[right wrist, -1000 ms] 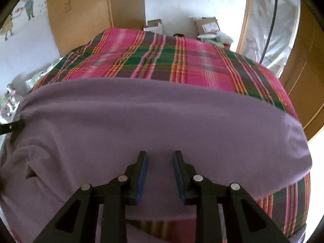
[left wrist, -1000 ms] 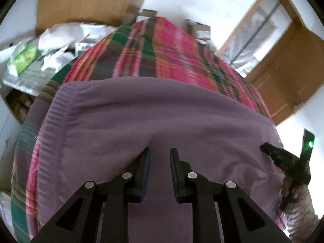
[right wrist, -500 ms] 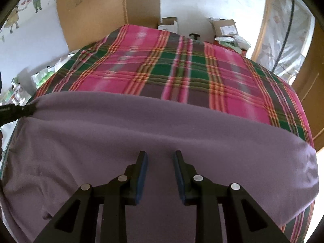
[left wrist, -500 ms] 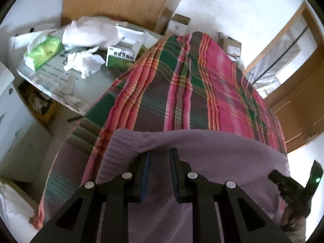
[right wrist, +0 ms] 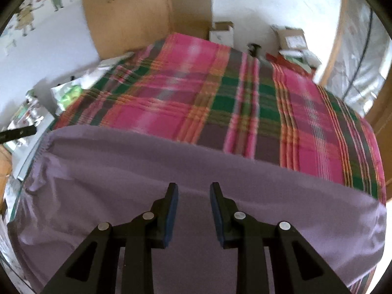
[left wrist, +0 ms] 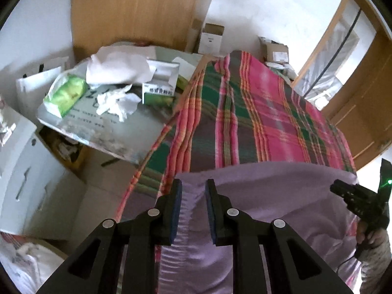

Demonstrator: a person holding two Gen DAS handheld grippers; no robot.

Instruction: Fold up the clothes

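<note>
A purple knit garment (left wrist: 281, 196) (right wrist: 122, 171) lies across the near part of a bed with a pink and green plaid cover (left wrist: 269, 112) (right wrist: 196, 98). My left gripper (left wrist: 193, 183) sits at the garment's left corner, its jaws narrow with the ribbed hem pinched between them. My right gripper (right wrist: 193, 186) holds the cloth further right, a short way behind its far edge, with an equally narrow gap. Each gripper shows in the other's view: the right gripper (left wrist: 338, 189) at the far right, the left gripper (right wrist: 31, 129) at the far left. A hand (left wrist: 374, 242) holds the right one.
Left of the bed stands a low table (left wrist: 137, 134) with tissue packs, crumpled paper and a small box. A white cabinet (left wrist: 24, 171) is nearer on the left. Cardboard boxes (left wrist: 210, 36) sit at the far wall, and a wooden door (left wrist: 367, 103) is on the right.
Both grippers have drawn back toward me with the garment, so more plaid cover shows beyond its far edge. The left view has swung left, bringing the cluttered side table into sight.
</note>
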